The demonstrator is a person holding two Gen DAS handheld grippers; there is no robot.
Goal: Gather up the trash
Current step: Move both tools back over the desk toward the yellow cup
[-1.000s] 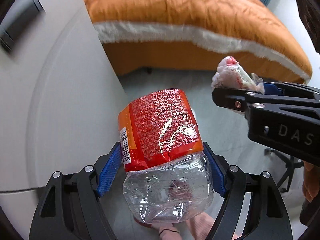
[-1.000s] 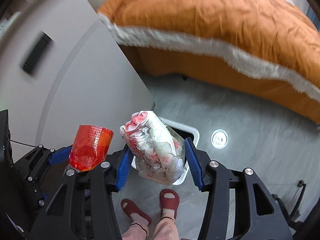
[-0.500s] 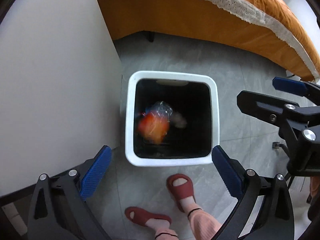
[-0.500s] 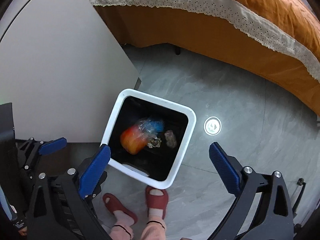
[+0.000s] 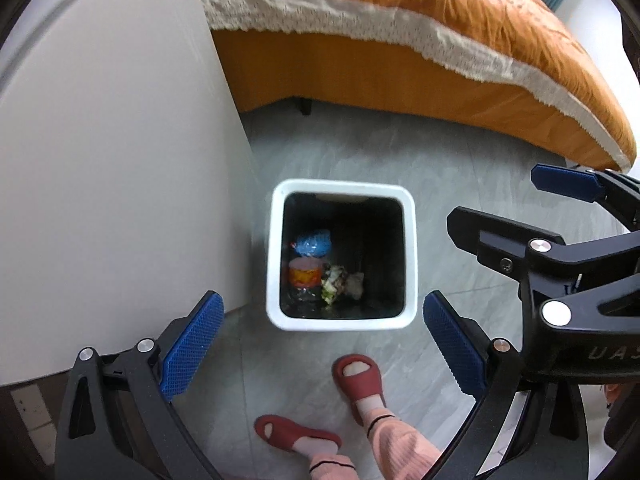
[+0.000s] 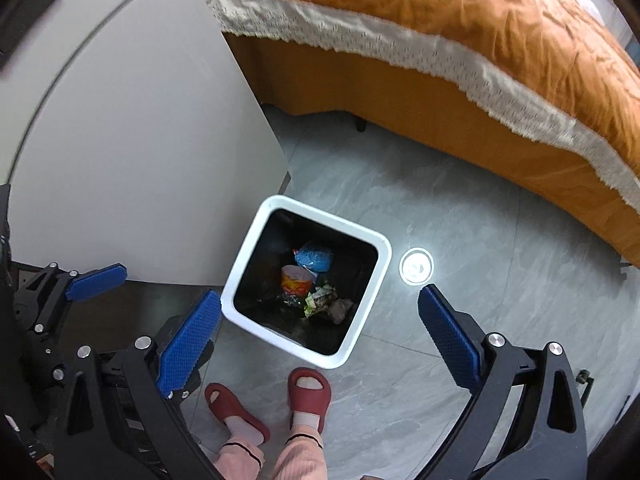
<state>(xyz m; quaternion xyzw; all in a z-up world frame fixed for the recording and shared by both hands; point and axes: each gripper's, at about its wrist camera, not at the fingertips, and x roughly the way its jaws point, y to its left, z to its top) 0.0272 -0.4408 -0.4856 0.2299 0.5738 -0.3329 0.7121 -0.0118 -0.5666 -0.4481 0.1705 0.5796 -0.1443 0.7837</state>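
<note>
Both the left gripper (image 5: 320, 344) and right gripper (image 6: 320, 332) hang spread wide and empty, directly above a square white plastic bin (image 5: 410, 256); a crushed orange-labelled bottle (image 5: 306, 276) lies inside, far below.

An orange quilted bedspread with a cream lace fringe (image 5: 440, 36) drapes over an orange bed base (image 6: 420, 92) standing on the grey marbled tile floor (image 6: 500, 240). A white rounded tabletop (image 5: 112, 160) fills the left side. A round silver floor drain (image 6: 416, 266) sits in the tiles, and a person's feet in dark red slippers (image 5: 358, 374) with pink trouser legs stand at the lower edge.
</note>
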